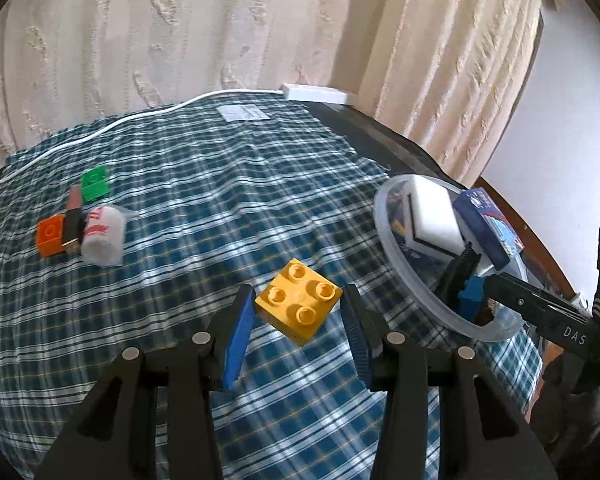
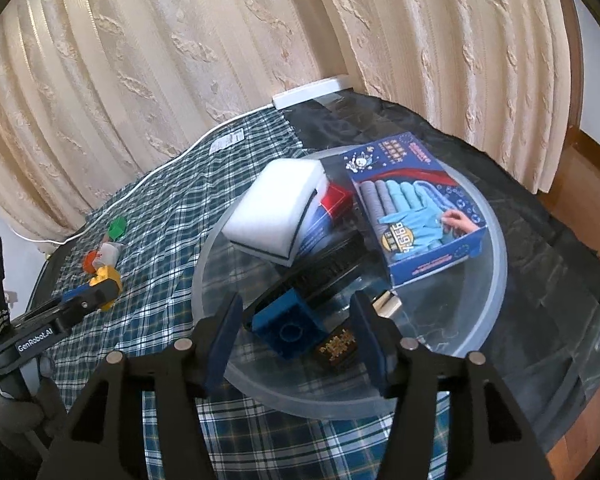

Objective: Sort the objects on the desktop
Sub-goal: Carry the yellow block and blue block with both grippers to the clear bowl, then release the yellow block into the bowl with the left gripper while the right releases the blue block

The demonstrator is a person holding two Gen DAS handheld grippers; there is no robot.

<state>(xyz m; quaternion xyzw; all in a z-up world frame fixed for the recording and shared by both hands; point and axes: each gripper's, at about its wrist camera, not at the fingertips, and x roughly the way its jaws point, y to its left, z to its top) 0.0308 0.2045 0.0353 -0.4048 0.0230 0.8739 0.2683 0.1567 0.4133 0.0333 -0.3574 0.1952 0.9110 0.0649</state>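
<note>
Left wrist: left hand-held gripper (image 1: 298, 312) clamps yellow brick (image 1: 298, 301); right hand-held gripper (image 2: 296, 330) parted.

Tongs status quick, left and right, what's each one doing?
Left tongs: closed on the yellow brick, lifted off the cloth.
Right tongs: open over the clear bowl, blue brick between them, released.

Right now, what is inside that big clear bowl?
In the bowl: a white sponge, a glove box, a blue brick, a black brush, a red box and a small dark gold-patterned thing. Whatever lies beneath the sponge is hidden.
</note>
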